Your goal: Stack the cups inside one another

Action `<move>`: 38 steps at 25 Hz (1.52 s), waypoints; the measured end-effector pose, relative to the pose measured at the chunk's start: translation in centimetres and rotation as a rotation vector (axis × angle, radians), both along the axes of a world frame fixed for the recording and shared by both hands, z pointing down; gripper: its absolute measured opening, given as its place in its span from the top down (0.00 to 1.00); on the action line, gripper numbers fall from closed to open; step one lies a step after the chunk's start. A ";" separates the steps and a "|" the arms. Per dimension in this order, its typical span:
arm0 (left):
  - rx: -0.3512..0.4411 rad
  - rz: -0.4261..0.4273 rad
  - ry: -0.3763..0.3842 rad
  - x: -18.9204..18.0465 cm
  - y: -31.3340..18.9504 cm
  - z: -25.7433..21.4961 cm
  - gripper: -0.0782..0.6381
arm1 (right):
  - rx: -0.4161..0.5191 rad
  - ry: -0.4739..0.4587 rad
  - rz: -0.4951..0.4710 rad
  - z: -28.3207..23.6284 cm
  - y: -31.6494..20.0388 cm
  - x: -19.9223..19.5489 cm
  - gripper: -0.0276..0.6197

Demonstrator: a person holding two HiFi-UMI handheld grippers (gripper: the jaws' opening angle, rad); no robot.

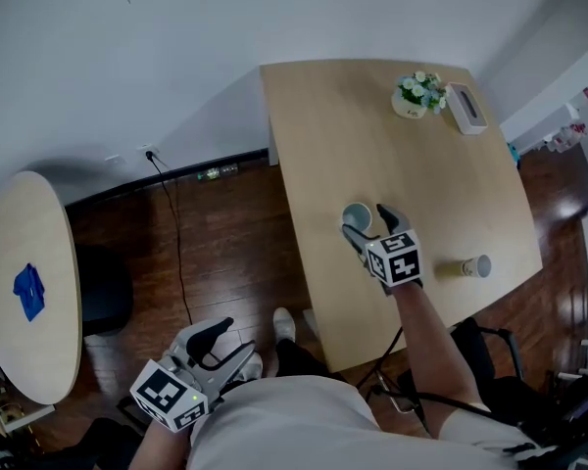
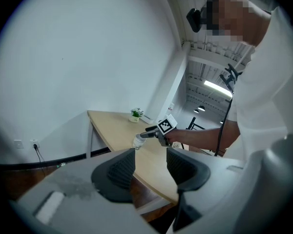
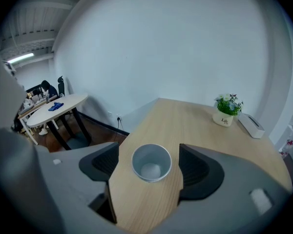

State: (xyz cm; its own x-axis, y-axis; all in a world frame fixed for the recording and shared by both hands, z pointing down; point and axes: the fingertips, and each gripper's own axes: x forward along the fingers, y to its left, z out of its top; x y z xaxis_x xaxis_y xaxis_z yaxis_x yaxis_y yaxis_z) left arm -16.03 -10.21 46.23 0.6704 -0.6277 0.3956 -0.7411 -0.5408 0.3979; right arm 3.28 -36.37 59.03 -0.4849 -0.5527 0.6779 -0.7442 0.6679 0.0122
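Note:
A grey-white cup (image 1: 356, 213) stands upright near the left edge of the wooden table (image 1: 353, 125). My right gripper (image 1: 364, 219) is open, one jaw on each side of this cup. In the right gripper view the cup (image 3: 151, 162) sits between the jaws with a gap on both sides. A second cup (image 1: 475, 266) lies on its side near the table's front right edge. My left gripper (image 1: 225, 346) hangs open and empty off the table, low at my left. The left gripper view shows the right gripper (image 2: 149, 133) at the cup (image 2: 138, 141).
A small potted plant (image 1: 419, 93) and a white box (image 1: 466, 107) stand at the table's far right. A round table (image 1: 24, 282) with a blue cloth (image 1: 28, 292) is off to the left. A black cable (image 1: 176, 233) runs over the dark wood floor.

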 end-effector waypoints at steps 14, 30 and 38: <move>0.129 0.219 0.027 0.9 8.9 -1.1 0.59 | 0.059 0.024 0.208 -4.5 17.3 6.6 0.37; 0.124 0.406 0.057 8.8 9.3 -0.9 0.59 | 0.067 0.108 0.649 -2.2 22.7 29.9 0.37; 0.122 0.374 -0.011 13.5 3.0 -1.6 0.59 | 0.044 0.099 0.752 1.7 13.3 38.7 0.37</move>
